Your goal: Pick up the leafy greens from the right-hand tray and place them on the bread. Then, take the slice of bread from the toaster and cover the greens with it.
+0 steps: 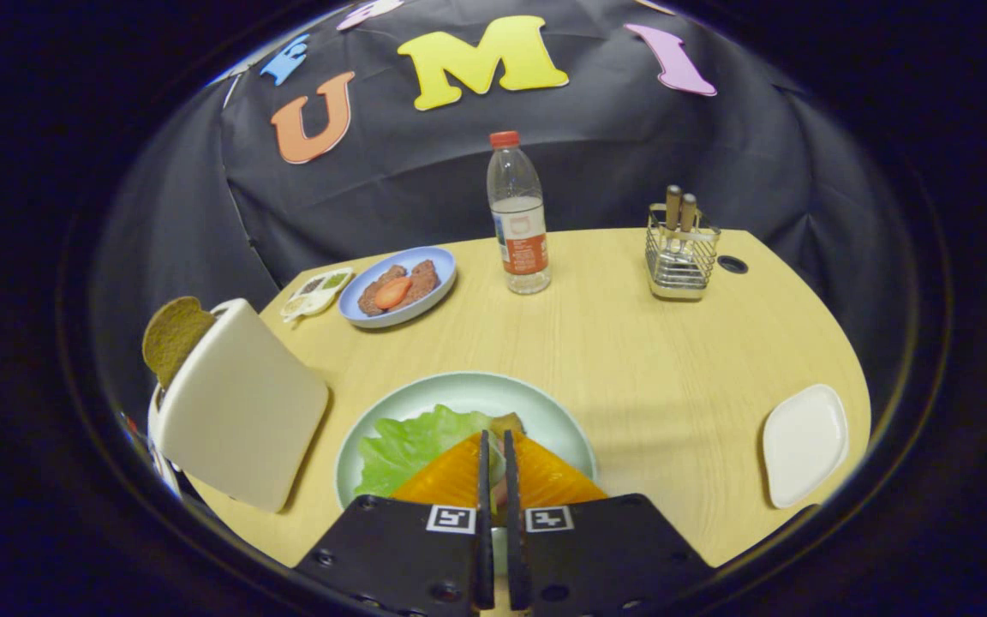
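Green leaf: the leafy greens [408,446] are lying on the pale green plate [459,390], spreading out to the left of my fingertips, with a brown corner of bread [508,422] peeking out from under them just ahead of the tips.
Jaws: I am seeing the gripper [493,441] hanging over the near side of that plate with its jaws nearly together, only a thin slit between them; something pale is showing inside the slit, but I cannot tell whether the fingers are pressing on it.
Toaster: the cream toaster [241,403] is standing on the worktop [631,360] just left of the plate, and a brown slice of bread [172,336] is sticking up out of its top.
Right-hand tray: the white tray [804,443] is sitting well to the right of the plate, near the worktop's edge.
Blue plate: a blue plate [438,261] beyond the toaster is carrying brown pieces and an orange slice, with a small sauce dish [319,291] touching its left side.
Bottle: a clear bottle [517,218] with a red cap is standing upright beyond the plate.
Rack: a wire holder [680,255] with wooden handles in it is standing right of the bottle.
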The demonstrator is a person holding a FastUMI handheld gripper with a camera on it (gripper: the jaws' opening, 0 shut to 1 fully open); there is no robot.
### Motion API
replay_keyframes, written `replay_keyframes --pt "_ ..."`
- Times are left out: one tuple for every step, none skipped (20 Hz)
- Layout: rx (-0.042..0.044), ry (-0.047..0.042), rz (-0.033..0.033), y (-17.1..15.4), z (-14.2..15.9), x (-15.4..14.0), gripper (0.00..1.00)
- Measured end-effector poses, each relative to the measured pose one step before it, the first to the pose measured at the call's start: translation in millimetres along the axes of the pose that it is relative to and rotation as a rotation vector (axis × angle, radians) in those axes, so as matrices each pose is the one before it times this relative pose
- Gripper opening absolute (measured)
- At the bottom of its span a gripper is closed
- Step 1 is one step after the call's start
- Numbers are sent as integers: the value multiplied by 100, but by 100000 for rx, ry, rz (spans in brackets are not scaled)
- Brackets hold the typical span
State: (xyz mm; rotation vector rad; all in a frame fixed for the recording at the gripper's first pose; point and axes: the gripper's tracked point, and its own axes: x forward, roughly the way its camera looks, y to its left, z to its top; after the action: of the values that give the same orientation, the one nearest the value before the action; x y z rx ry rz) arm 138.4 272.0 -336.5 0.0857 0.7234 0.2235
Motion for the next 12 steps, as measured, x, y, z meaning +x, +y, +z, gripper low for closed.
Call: replay_keyframes --pt "-982 -1131 -1059 -334 217 -117 14" --pt "-976 -1526 -1442 -432 224 -25 24" --pt "-809 -1581 -2290 -537 494 -367 34" --pt "-662 -1574 -2739 -675 359 -405 45" --pt "295 -2269 -2607 -644 599 -720 56" --pt "-233 -2848 -2734 -556 653 -767 67" --pt "-450 -2606 -1997 -301 743 -1045 78" --pt "-77 -2470 -775 270 768 -1321 82" --pt "-547 -2778 187 509 1096 -1491 86" --pt "-5 -3345 258 644 1397 -1786 89" --pt "-434 -4057 446 801 1687 -1756 92" --pt "-1076 -3947 -298 834 1624 -1547 92"
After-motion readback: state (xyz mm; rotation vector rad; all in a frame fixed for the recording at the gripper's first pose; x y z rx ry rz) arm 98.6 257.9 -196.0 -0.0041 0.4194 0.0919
